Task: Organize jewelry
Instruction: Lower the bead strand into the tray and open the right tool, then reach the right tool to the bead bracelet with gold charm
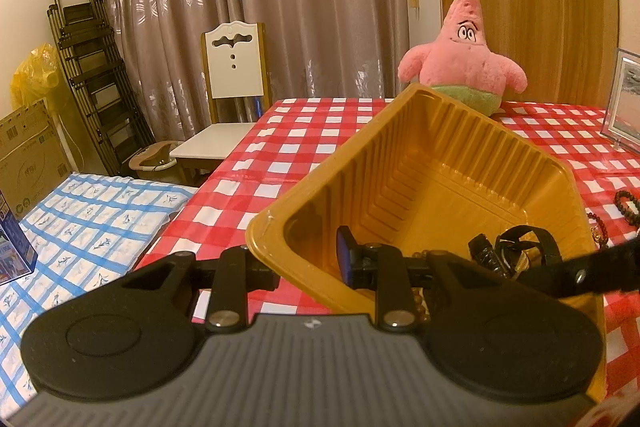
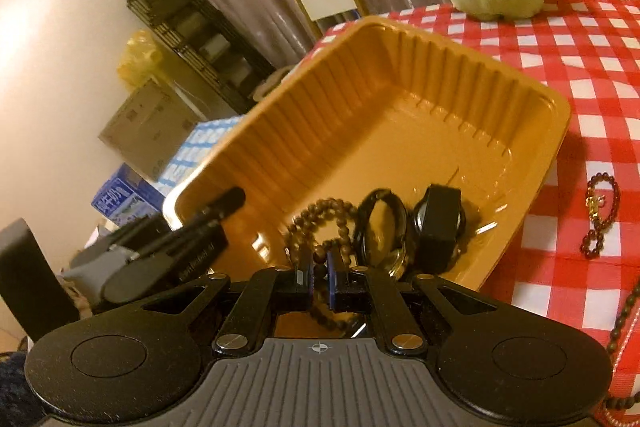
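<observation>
A golden plastic tray (image 1: 436, 163) is tilted up off the red checked table. My left gripper (image 1: 308, 263) is shut on the tray's near left wall, one finger inside and one outside. The tray (image 2: 384, 99) holds a black watch (image 2: 438, 223), a dark bangle (image 2: 380, 227) and a brown bead bracelet (image 2: 320, 223). My right gripper (image 2: 320, 277) is over the tray's near end, shut on the brown bead bracelet. In the left wrist view the watch (image 1: 504, 247) lies at the tray's near right corner.
A dark bead bracelet with a gold charm (image 2: 600, 215) lies on the red checked cloth (image 2: 580, 75) right of the tray. More bead bracelets (image 1: 628, 207) lie at the right edge. A pink plush (image 1: 464, 55) and a picture frame (image 1: 624, 95) stand at the back.
</observation>
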`<action>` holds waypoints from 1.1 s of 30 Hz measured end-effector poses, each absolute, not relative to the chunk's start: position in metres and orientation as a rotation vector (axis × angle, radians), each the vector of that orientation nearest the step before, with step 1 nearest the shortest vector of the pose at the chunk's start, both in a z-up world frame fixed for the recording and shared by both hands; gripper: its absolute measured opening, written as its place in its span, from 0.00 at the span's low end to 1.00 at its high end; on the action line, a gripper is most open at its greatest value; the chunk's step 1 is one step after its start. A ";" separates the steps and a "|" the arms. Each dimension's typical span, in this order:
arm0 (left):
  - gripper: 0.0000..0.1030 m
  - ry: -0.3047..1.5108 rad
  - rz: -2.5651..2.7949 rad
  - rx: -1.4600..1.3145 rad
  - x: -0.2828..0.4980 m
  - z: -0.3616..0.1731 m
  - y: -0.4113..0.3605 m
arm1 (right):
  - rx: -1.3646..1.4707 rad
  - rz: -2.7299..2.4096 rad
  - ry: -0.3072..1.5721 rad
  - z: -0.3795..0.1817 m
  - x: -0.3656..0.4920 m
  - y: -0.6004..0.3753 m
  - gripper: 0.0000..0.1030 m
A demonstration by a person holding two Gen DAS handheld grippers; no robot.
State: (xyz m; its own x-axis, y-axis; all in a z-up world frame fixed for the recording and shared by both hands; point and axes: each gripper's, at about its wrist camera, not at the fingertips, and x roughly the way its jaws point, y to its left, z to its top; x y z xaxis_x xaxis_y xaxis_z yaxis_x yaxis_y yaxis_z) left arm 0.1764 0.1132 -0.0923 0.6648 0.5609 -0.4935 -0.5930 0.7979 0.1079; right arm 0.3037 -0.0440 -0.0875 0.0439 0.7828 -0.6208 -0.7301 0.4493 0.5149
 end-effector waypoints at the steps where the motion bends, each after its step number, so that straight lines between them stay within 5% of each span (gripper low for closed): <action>1: 0.24 0.536 0.652 -0.066 0.176 -0.092 0.113 | 0.052 1.161 0.998 -0.088 0.301 -0.042 0.06; 4: 0.24 0.537 0.651 -0.066 0.176 -0.092 0.112 | -0.020 1.137 1.000 -0.088 0.295 -0.037 0.08; 8: 0.24 0.536 0.651 -0.064 0.176 -0.092 0.111 | -0.104 1.116 0.968 -0.093 0.282 -0.034 0.50; 33: 0.24 0.536 0.651 -0.062 0.176 -0.092 0.110 | -0.043 0.801 0.947 -0.089 0.296 -0.142 0.50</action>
State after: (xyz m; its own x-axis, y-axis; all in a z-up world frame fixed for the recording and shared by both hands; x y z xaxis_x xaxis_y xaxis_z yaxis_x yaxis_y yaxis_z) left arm 0.1763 0.1105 -0.0922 0.6655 0.5603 -0.4931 -0.5917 0.7988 0.1090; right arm 0.2964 -0.1417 -0.0895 0.3248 0.5926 -0.7371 -0.6287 0.7175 0.2998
